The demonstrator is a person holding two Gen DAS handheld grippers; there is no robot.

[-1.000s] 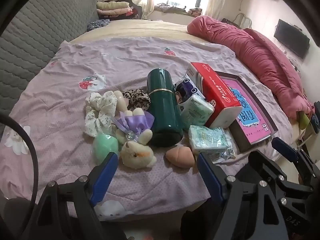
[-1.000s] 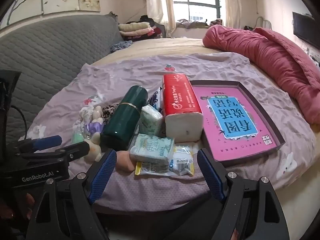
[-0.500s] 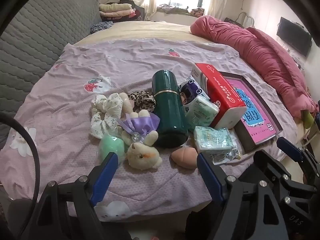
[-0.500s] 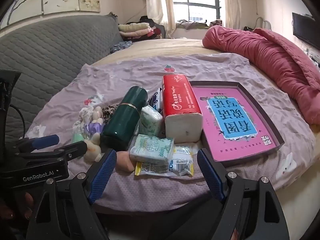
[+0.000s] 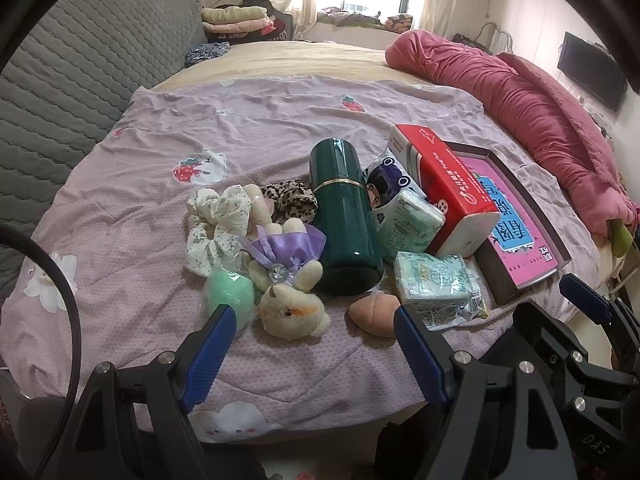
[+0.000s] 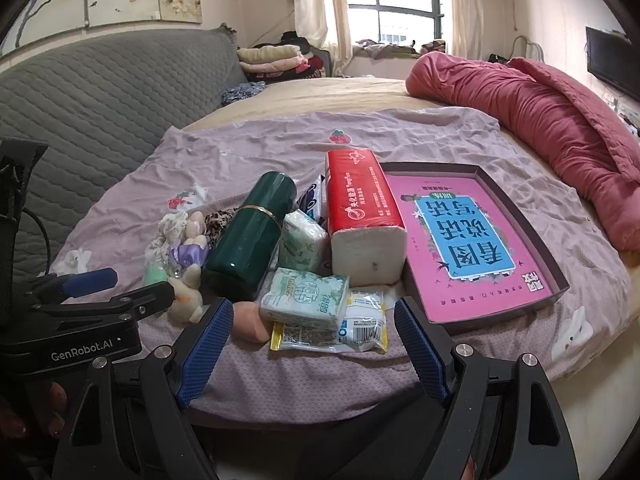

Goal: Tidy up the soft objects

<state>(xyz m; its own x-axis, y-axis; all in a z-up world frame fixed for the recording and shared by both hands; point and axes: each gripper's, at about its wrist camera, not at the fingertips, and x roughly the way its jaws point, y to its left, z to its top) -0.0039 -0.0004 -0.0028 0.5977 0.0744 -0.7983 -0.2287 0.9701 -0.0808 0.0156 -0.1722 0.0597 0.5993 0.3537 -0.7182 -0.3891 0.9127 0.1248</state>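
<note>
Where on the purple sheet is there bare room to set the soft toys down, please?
The purple sheet lies bare left of the floral scrunchie, and beyond the green flask toward the red quilt. A strip lies bare in front of the plush bunny. It is crowded from scrunchie to book tray.

So everything's bunched on the bed (image 5: 120, 240). The flask (image 5: 344, 220) lies in the middle, scrunchies (image 5: 218, 224) and plush bunny (image 5: 292, 308) to its left, tissue packs (image 5: 432, 280) and the big tissue brick (image 5: 444, 184) to its right, tray (image 6: 556, 280) furthest right with the book (image 6: 460, 240) in it. A sponge (image 5: 374, 314) sits in front of the flask.
</note>
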